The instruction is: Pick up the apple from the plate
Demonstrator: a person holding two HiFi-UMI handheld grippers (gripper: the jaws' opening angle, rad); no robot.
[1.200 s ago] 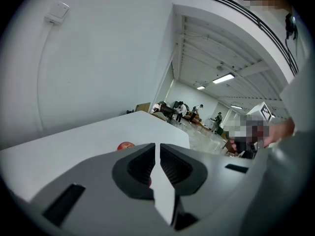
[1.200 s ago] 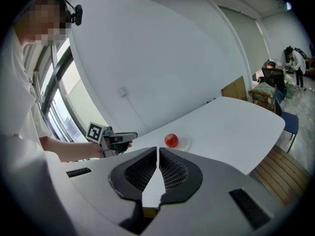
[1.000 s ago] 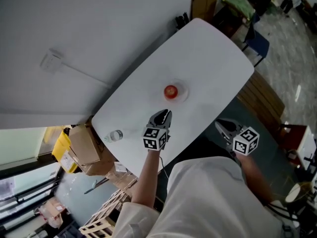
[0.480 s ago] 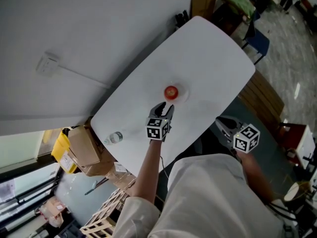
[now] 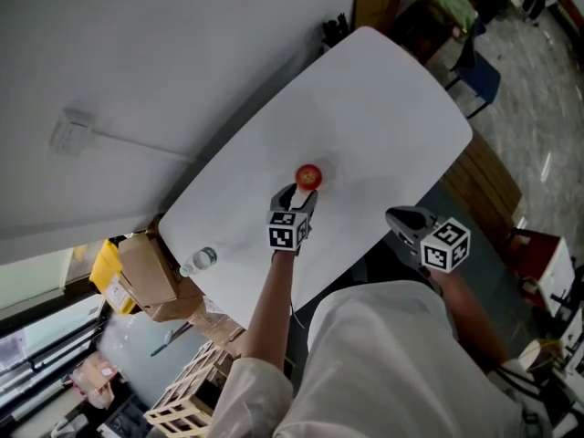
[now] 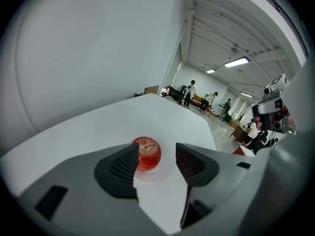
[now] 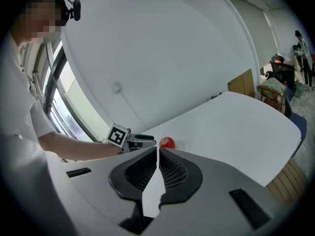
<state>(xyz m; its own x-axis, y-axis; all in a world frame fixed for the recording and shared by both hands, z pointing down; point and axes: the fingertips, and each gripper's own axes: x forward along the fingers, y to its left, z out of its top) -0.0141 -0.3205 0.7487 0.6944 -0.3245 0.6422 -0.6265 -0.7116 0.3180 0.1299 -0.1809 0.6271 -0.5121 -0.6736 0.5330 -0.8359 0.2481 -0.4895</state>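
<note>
I'm working over the white table (image 5: pixel 392 99), which is filling most of the head view. My R gripper (image 7: pixel 157 154) is hanging off the near table edge, well apart from the action, fingers pressed together w/ nothing btwn them. My L gripper (image 5: pixel 300 193) is doing the work. Vs a sec ago it's come down and fwd, so its tips are now sitting just short of the apple (image 6: pixel 146 154) instead of well back. Its jaws have just been opening and are standing spread, w/ the plate (image 6: pixel 152 176) showing thru the gap. The apple is resting on that plate, stem up, lying just beyond the tips and a bit toward the left pad, which is hiding its edge. Pads aren't pressing on it. I'm judging this as end of approach. The gap is looking wide enough, but I'm needing to push in further and centre the apple before squeezing, else one pad may be nudging it off the plate.
</note>
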